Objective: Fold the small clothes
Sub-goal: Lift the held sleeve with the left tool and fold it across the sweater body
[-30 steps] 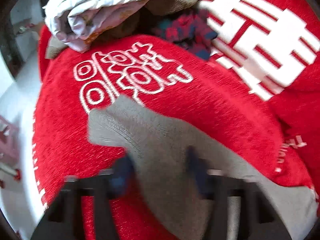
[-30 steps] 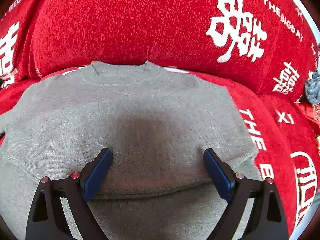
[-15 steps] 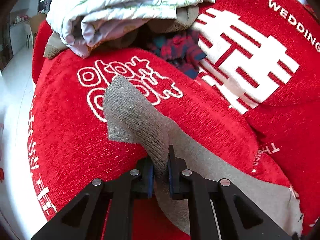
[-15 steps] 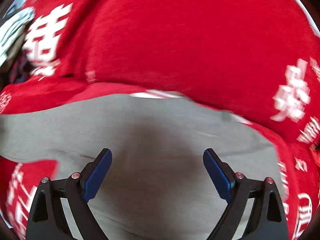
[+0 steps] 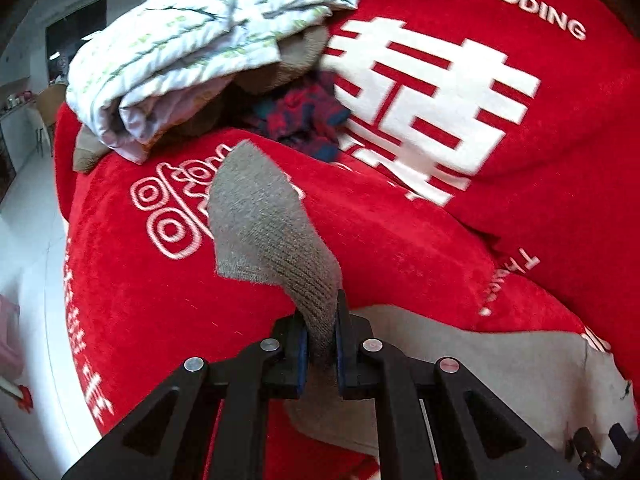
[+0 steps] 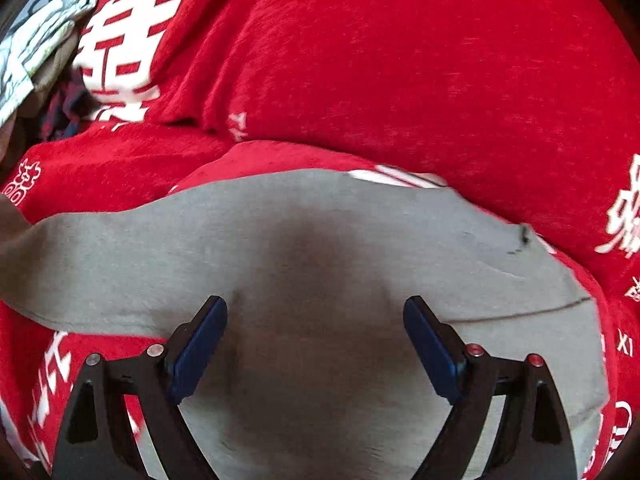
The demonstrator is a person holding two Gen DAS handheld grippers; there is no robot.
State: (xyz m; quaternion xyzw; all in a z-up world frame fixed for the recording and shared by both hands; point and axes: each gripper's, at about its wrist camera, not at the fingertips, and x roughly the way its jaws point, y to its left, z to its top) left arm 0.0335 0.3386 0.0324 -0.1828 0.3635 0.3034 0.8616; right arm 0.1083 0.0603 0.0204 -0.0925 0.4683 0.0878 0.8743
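Observation:
A small grey knitted sweater [image 6: 320, 248] lies spread on a red sofa cover [image 6: 400, 60]. In the left wrist view its sleeve [image 5: 264, 224] rises off the red cloth, its cuff end hanging free, and my left gripper [image 5: 321, 344] is shut on it with the knit pinched between the blue pads. The sweater's body [image 5: 500, 364] lies flat to the right of that gripper. In the right wrist view my right gripper [image 6: 316, 340] hovers over the sweater's body, jaws wide open, nothing between its blue pads [image 6: 200, 344].
At the sofa's far left sits a pile of clothes: a white patterned quilted piece [image 5: 200, 40], a brown garment [image 5: 304, 56] and a red-and-blue plaid one [image 5: 304, 120]. White floor [image 5: 28, 240] lies beyond the seat's left edge. The red backrest [image 5: 480, 100] rises behind.
My left gripper closed on the grey sleeve and lifted it off the seat. My right gripper swung left across the sweater, still open.

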